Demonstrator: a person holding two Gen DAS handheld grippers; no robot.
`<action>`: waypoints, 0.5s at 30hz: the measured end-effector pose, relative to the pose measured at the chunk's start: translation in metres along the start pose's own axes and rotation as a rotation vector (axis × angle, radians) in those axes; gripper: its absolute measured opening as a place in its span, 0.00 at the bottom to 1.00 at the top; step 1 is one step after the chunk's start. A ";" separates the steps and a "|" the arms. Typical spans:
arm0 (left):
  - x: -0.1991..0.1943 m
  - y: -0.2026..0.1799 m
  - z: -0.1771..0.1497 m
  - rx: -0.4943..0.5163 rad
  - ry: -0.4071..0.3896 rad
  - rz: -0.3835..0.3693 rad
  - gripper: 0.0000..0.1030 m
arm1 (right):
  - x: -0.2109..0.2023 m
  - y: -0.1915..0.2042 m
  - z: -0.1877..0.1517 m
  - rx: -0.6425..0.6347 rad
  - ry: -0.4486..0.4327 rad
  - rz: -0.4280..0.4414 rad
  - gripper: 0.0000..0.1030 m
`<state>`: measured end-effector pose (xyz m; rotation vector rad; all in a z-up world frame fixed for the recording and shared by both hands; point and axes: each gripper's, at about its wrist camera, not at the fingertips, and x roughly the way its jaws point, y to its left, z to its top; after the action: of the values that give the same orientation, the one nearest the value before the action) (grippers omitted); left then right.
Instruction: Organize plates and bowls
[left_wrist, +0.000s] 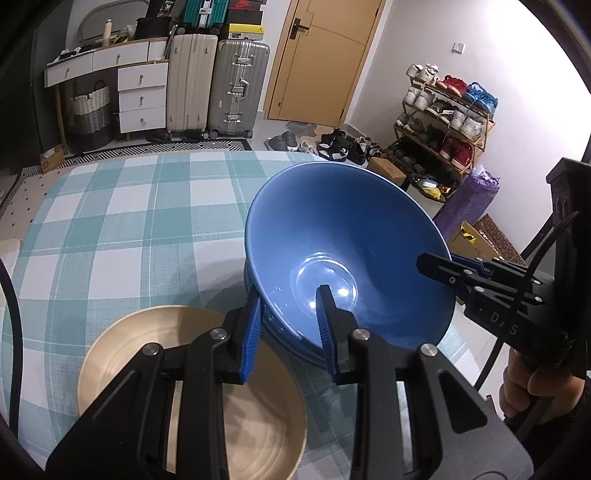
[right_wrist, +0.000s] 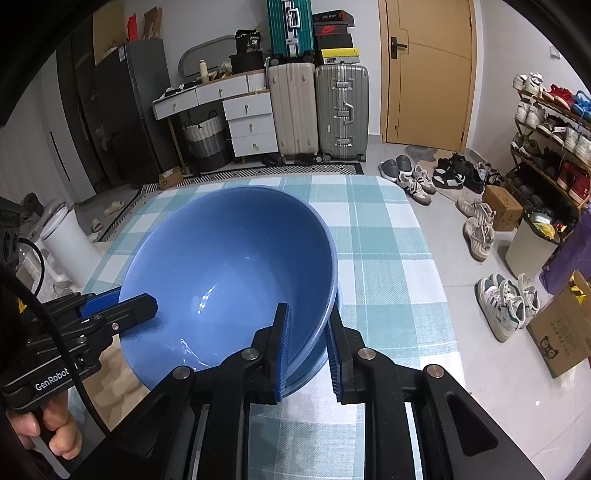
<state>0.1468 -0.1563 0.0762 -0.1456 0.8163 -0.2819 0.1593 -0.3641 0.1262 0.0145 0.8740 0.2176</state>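
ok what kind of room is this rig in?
Looks like a home entryway or spare room rather than a lab: suitcases stacked by a door, a full shoe rack, and a table with a checked cloth.

Left claw (left_wrist: 288, 325) and right claw (right_wrist: 308, 350) both clamped, angled downward.

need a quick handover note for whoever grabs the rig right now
Left tool: shut on the near rim of the blue bowl.
Right tool: shut on the opposite rim of the blue bowl; a second blue rim shows beneath, so likely a nested pair.
Beige plate lies on the checked tablecloth, next to the bowl.
Done: bowl gripped by both tools.
Left: set the bowl down, perhaps onto the plate, then release.
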 end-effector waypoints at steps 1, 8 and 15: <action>0.004 0.002 -0.001 -0.001 0.006 0.000 0.25 | 0.001 0.000 0.000 0.000 0.002 -0.001 0.18; 0.022 0.005 -0.004 0.014 0.018 0.025 0.25 | 0.009 0.004 -0.001 -0.016 0.016 -0.018 0.19; 0.036 0.003 -0.004 0.043 0.023 0.051 0.25 | 0.016 0.003 -0.005 -0.026 0.026 -0.030 0.19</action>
<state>0.1675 -0.1644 0.0479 -0.0811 0.8353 -0.2533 0.1650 -0.3586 0.1116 -0.0260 0.8967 0.2020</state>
